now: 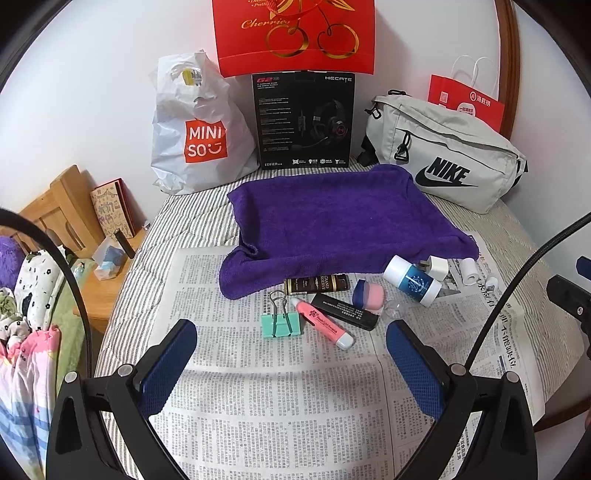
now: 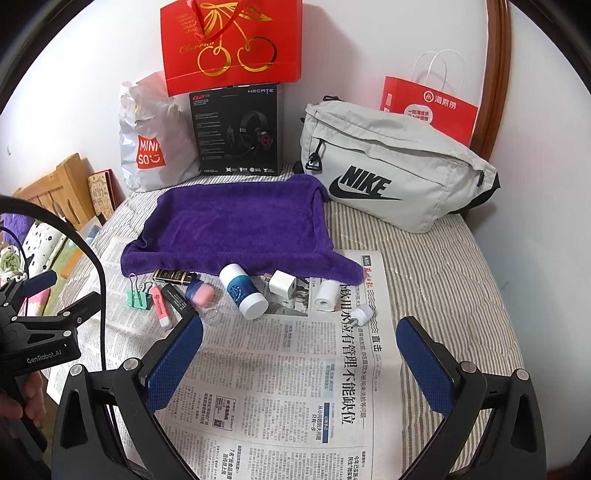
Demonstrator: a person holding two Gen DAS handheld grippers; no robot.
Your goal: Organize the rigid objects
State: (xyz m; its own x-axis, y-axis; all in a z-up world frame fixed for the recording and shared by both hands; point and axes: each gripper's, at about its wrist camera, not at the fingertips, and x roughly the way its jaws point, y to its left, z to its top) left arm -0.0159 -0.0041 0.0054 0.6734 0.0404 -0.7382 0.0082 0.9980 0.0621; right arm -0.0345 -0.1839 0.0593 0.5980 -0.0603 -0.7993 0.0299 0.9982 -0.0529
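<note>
Small objects lie in a row on newspaper (image 1: 277,406) just in front of a purple towel (image 1: 332,225): a green binder clip (image 1: 281,323), a pink highlighter (image 1: 325,326), a black box (image 1: 345,311), a brown-gold box (image 1: 317,284), a blue-pink case (image 1: 369,295), a white-blue bottle (image 1: 412,280), a white charger (image 1: 436,266) and a white roll (image 2: 327,294). A small white plug (image 2: 360,314) lies at the right. My left gripper (image 1: 291,334) is open and empty, short of the clip and highlighter. My right gripper (image 2: 299,328) is open and empty, short of the bottle (image 2: 243,293).
Behind the towel (image 2: 236,225) stand a Miniso bag (image 1: 199,129), a black headset box (image 1: 304,120), a red cherry bag (image 1: 295,33), a grey Nike bag (image 1: 447,158) and a red paper bag (image 2: 430,109). A wooden nightstand (image 1: 96,266) is at the left.
</note>
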